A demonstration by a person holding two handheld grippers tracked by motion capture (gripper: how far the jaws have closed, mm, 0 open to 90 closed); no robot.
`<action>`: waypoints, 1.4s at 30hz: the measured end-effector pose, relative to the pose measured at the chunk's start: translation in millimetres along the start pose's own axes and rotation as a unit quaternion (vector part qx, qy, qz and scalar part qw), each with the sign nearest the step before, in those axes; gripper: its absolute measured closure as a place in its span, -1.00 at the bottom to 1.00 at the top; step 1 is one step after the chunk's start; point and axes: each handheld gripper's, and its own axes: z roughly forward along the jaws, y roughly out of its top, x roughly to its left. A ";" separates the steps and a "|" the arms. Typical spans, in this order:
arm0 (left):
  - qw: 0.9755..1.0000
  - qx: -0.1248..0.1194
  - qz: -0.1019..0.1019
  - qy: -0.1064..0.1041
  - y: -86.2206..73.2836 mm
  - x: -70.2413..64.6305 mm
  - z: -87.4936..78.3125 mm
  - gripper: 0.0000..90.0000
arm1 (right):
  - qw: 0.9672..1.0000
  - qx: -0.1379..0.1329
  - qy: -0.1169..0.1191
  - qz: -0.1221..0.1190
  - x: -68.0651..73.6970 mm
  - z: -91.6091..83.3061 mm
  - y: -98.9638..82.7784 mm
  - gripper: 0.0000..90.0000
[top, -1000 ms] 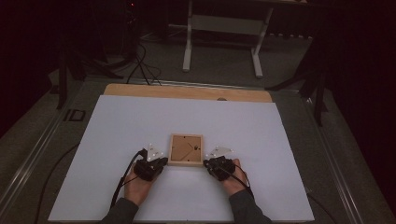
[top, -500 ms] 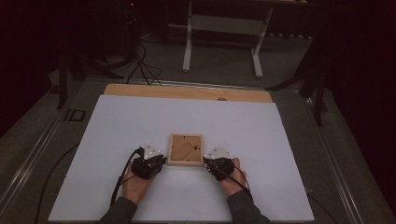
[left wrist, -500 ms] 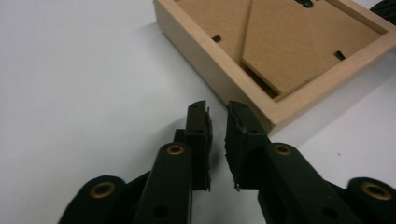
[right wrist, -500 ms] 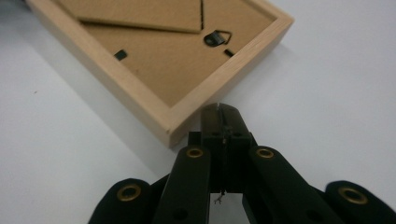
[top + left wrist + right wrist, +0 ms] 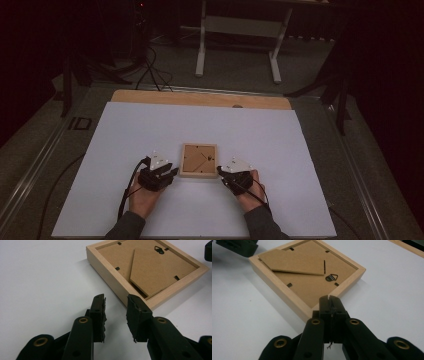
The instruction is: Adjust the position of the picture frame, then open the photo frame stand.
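Lay face down on the white table (image 5: 125,150): wooden picture frame (image 5: 199,160). Just opened beside it, holding nothing: left gripper (image 5: 115,312). Pressed together at its corner: right gripper (image 5: 329,305).

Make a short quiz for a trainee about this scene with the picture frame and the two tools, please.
1. True or false: the picture frame lies with its back side up.
2. Which tool has its jaws apart? A) left tool B) right tool
3. What surface does the frame lie on?

Key:
1. True; the cardboard stand and metal hanger face up.
2. A; its jaws have just been opening, with nothing between them.
3. The white sheet on the table.
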 end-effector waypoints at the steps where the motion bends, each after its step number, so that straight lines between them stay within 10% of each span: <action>1: 1.000 0.000 0.001 -0.001 0.3 -0.5 -0.4 0.49 | 1.000 -0.002 0.001 -0.001 0.3 -0.3 0.1 0.98; 27: 0.997 0.010 0.047 -0.052 27.8 -23.2 -10.7 0.29 | 0.999 -0.015 0.038 -0.003 7.9 -4.0 0.1 0.99; 42: 0.997 0.049 0.050 -0.038 48.5 -24.2 10.1 0.13 | 0.999 -0.009 0.032 -0.001 7.2 -1.8 -1.2 0.99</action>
